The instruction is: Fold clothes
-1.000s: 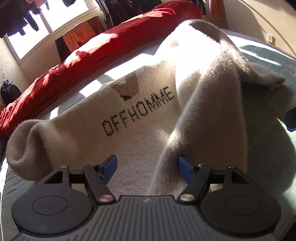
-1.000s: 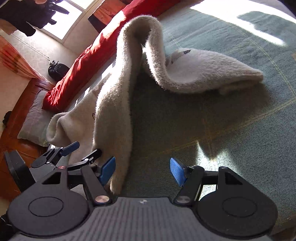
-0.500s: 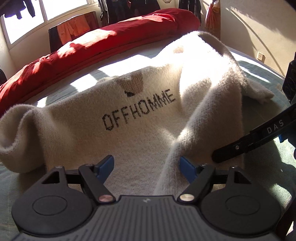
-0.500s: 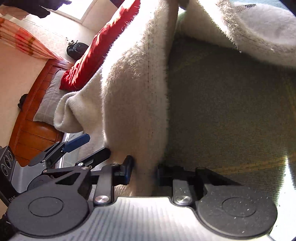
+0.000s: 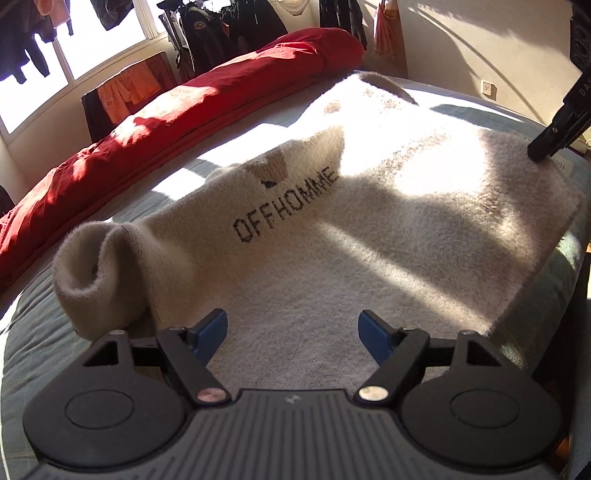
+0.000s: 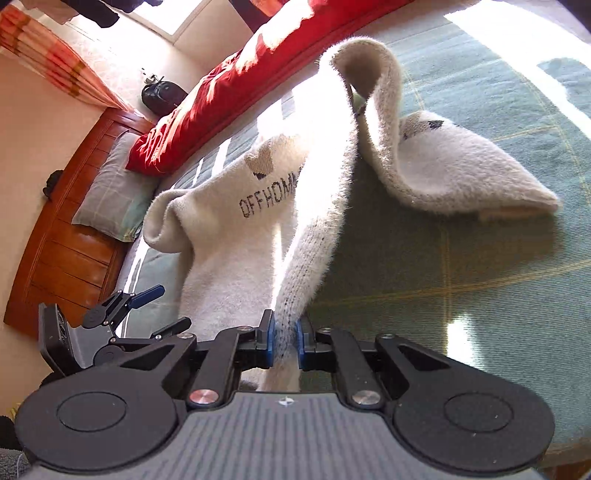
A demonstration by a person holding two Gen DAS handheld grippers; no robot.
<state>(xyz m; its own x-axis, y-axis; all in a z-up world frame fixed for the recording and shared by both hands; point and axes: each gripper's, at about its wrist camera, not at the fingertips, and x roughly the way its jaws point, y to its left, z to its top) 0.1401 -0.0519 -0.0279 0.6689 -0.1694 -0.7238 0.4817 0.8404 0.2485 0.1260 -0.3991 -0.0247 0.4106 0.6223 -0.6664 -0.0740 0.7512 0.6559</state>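
Note:
A cream fuzzy sweater [image 5: 332, 258] lettered OFFHOMME lies on the bed, chest side up. My left gripper [image 5: 291, 326] hovers open over its lower part, with nothing between its blue pads [image 5: 212, 326]. In the right wrist view my right gripper [image 6: 284, 332] is closing tight on the sweater's side edge [image 6: 306, 266]; the pads press on the knit and hold it up off the bed. One sleeve [image 6: 461, 173] lies folded out to the right. The left gripper [image 6: 166, 308] shows at lower left, beside the sweater.
A green checked bedcover [image 6: 480, 277] lies under the sweater. A red duvet [image 5: 184, 110] runs along the bed's far side. A pillow [image 6: 110, 192] and wooden headboard [image 6: 62, 251] are at left. Clothes [image 5: 221, 29] hang by the window.
My right gripper shut on the sweater's side edge and lifted it, drawing the fold outward. My left gripper drew back and rose, staying open.

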